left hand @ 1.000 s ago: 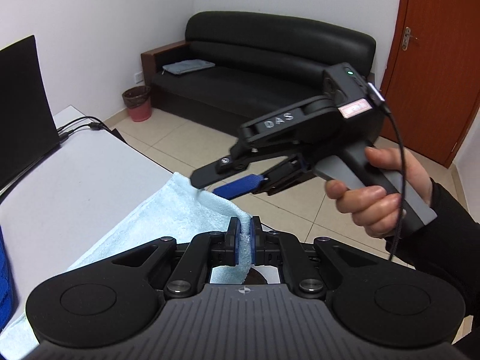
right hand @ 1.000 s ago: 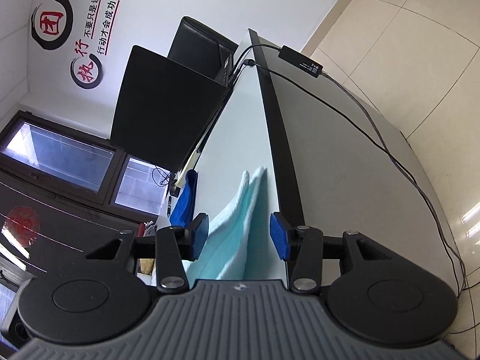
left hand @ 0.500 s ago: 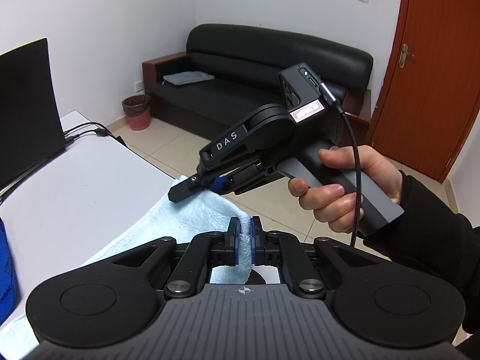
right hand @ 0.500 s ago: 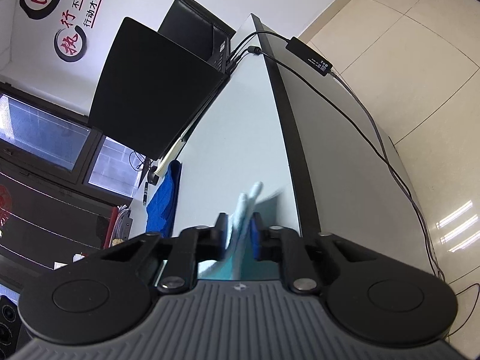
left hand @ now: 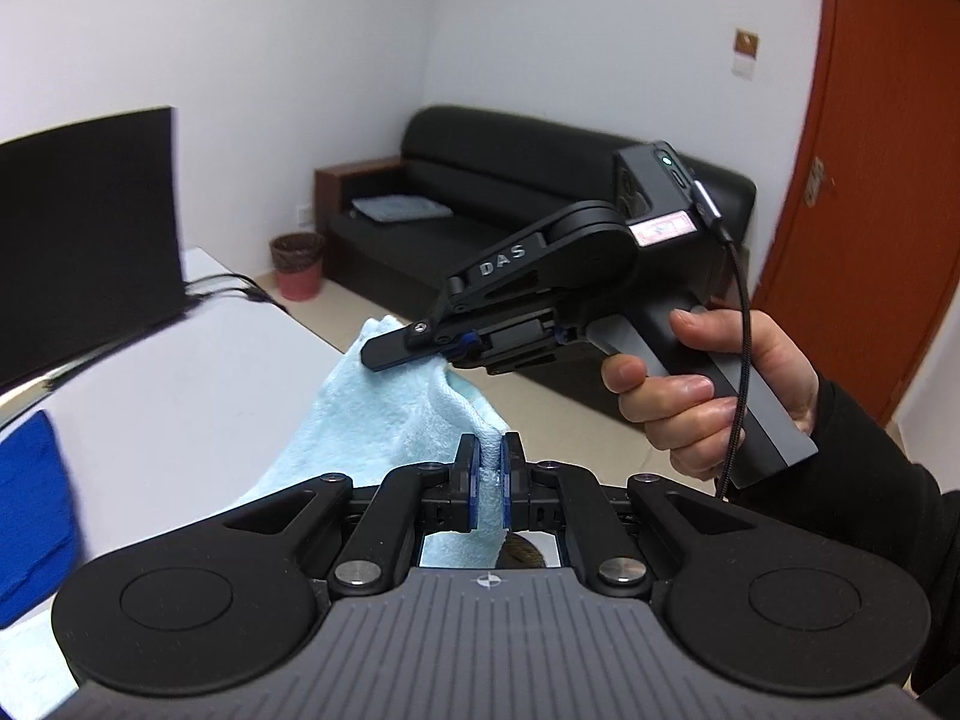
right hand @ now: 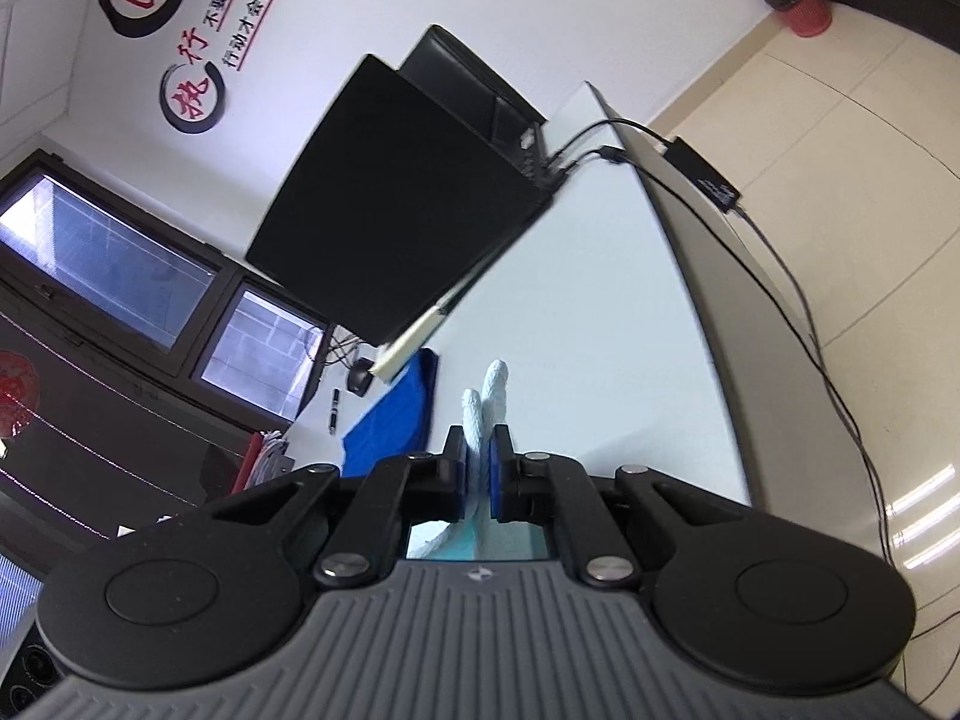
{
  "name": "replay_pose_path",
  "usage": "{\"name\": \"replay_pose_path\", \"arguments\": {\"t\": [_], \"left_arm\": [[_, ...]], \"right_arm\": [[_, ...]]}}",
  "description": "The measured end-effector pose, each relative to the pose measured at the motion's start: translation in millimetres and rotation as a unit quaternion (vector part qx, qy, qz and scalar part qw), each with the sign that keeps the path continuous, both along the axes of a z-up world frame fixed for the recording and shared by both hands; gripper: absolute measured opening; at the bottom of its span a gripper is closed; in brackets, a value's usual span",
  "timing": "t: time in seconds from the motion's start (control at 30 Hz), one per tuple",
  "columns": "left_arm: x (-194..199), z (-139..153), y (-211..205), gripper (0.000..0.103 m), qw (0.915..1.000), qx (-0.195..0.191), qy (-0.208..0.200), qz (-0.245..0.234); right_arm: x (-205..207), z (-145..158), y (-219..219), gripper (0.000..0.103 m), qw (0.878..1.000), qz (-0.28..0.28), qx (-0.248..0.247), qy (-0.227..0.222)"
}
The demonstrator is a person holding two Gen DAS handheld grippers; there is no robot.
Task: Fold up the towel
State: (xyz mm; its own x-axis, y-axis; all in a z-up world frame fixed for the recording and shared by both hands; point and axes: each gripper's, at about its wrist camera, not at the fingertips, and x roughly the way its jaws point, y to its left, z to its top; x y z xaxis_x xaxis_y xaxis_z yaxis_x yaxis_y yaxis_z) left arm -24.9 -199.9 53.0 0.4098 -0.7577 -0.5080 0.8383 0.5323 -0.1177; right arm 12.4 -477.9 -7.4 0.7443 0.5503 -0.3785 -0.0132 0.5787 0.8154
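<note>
A light blue towel [left hand: 384, 414] hangs lifted over the white table [left hand: 180, 396]. My left gripper [left hand: 490, 465] is shut on its near edge. My right gripper [left hand: 414, 354], seen ahead in the left wrist view, is shut on the far corner of the same edge, a little higher. In the right wrist view the right gripper [right hand: 478, 459] pinches the towel [right hand: 489, 396], whose corner sticks out between the pads. The rest of the towel drapes down to the table at the lower left.
A black monitor [left hand: 84, 228] stands on the table with cables [left hand: 234, 288] behind it. A dark blue cloth [left hand: 30, 510] lies at the left. A black sofa [left hand: 540, 192], a red bin [left hand: 295, 258] and an orange door [left hand: 870, 180] are beyond the table edge.
My right gripper moved in over the towel's far corner, shut on it and lifted it. The left gripper stayed shut on the towel and rose with it.
</note>
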Motion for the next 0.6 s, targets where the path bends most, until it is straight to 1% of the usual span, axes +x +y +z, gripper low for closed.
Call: {"name": "replay_pose_path", "arguments": {"t": [0.13, 0.27, 0.4, 0.47, 0.6], "left_arm": [[-4.3, 5.1, 39.1, 0.008, 0.9990, -0.027, -0.004, 0.035], [-10.7, 7.2, 81.7, 0.008, 0.9958, -0.054, -0.005, 0.074], [-16.6, 6.3, 125.8, 0.008, 0.9900, -0.074, -0.004, 0.120], [-18.2, 6.5, 141.6, 0.008, 0.9875, -0.082, -0.003, 0.135], [-21.7, 6.4, 175.1, 0.008, 0.9800, -0.104, 0.002, 0.169]], "right_arm": [[3.7, 13.6, 30.5, 0.007, 1.000, 0.014, 0.008, -0.020], [10.4, 22.1, 64.4, 0.007, 0.999, 0.031, 0.020, -0.039], [20.3, 25.9, 103.1, 0.007, 0.997, 0.053, 0.029, -0.051], [26.2, 27.2, 121.2, 0.007, 0.996, 0.062, 0.031, -0.054], [39.4, 31.7, 162.4, 0.007, 0.995, 0.084, 0.025, -0.056]]}}
